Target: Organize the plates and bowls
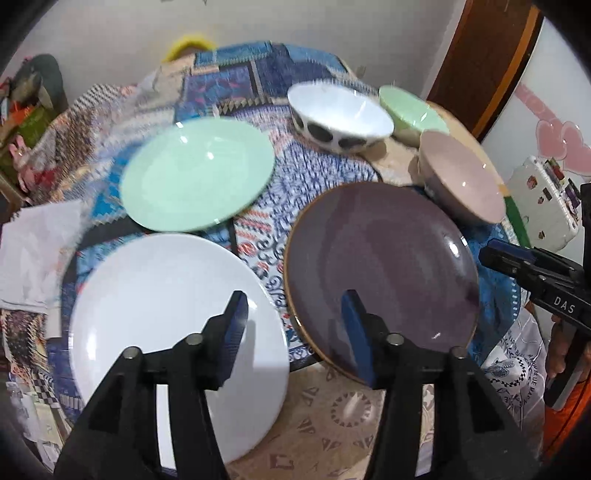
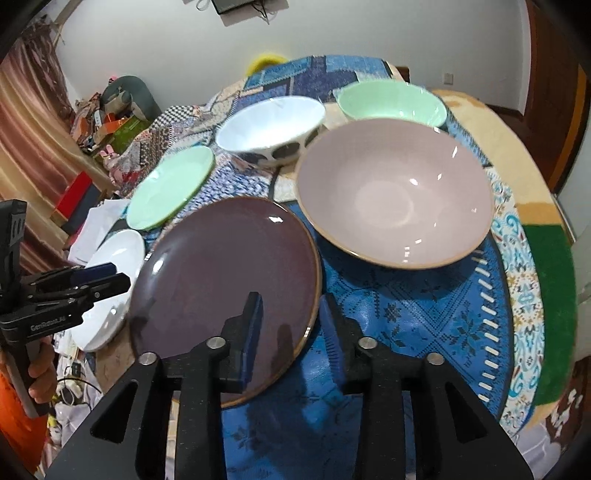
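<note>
A round worktop [image 2: 546, 266] draped in patchwork cloths [image 2: 406, 314] of blue, white and green sits in a cluttered room. At far left are a striped curtain [image 2: 33, 110] and heaped boxes [image 2: 110, 122], with a pale wall [image 2: 369, 29] behind and a dark wooden door [image 2: 554, 92] at right. On the cloths, left to right: a white plate [image 1: 166, 314], a mint plate [image 1: 195, 177], a purple plate [image 2: 225, 280], a spotted white bowl [image 2: 269, 125], a pink bowl [image 2: 395, 195] and a green bowl [image 2: 391, 101]. The left tongs [image 1: 293, 328] are spread, gripping nothing, above the white and purple plates. The right tongs [image 2: 291, 328] stand slightly parted over the purple plate's rim without pinching it.
</note>
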Action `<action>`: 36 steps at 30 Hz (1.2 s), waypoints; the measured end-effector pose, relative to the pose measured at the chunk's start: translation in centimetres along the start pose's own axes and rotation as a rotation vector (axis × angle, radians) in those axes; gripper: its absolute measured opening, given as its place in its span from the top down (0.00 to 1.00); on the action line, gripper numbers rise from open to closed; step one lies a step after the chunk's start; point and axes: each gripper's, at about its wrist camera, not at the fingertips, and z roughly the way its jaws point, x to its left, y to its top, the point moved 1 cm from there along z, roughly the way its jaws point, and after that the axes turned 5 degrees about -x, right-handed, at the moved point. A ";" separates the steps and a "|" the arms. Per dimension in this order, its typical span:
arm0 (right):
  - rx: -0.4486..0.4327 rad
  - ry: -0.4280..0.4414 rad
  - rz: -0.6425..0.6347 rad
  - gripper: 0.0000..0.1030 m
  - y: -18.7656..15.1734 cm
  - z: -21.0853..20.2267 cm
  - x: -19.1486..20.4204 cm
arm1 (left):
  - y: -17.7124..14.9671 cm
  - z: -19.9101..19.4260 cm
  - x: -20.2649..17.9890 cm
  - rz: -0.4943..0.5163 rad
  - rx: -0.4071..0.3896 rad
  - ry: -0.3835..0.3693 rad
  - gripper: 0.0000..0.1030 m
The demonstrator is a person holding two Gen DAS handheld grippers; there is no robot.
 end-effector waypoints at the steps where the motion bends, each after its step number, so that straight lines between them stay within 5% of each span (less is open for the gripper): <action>1: -0.008 -0.002 -0.007 0.66 0.1 -0.2 0.3 | 0.1 -0.5 0.1 0.000 -0.011 0.005 0.47; 12: -0.088 0.039 -0.142 0.43 1.6 -1.5 6.1 | -0.6 -6.6 4.0 -0.025 -0.158 0.115 0.26; 17: -0.083 0.071 -0.187 0.41 2.0 -0.3 8.8 | -1.7 -7.9 6.9 -0.057 -0.175 0.148 0.16; 31: 0.041 0.137 -0.277 0.41 1.7 7.0 15.3 | -6.6 -4.9 16.3 -0.218 -0.078 0.198 0.16; 34: 0.078 0.153 -0.275 0.44 1.8 8.5 15.9 | -7.3 -4.4 17.9 -0.251 -0.073 0.192 0.25; 36: 0.098 0.150 -0.288 0.55 1.8 9.3 16.4 | -7.6 -3.9 18.6 -0.265 -0.062 0.186 0.34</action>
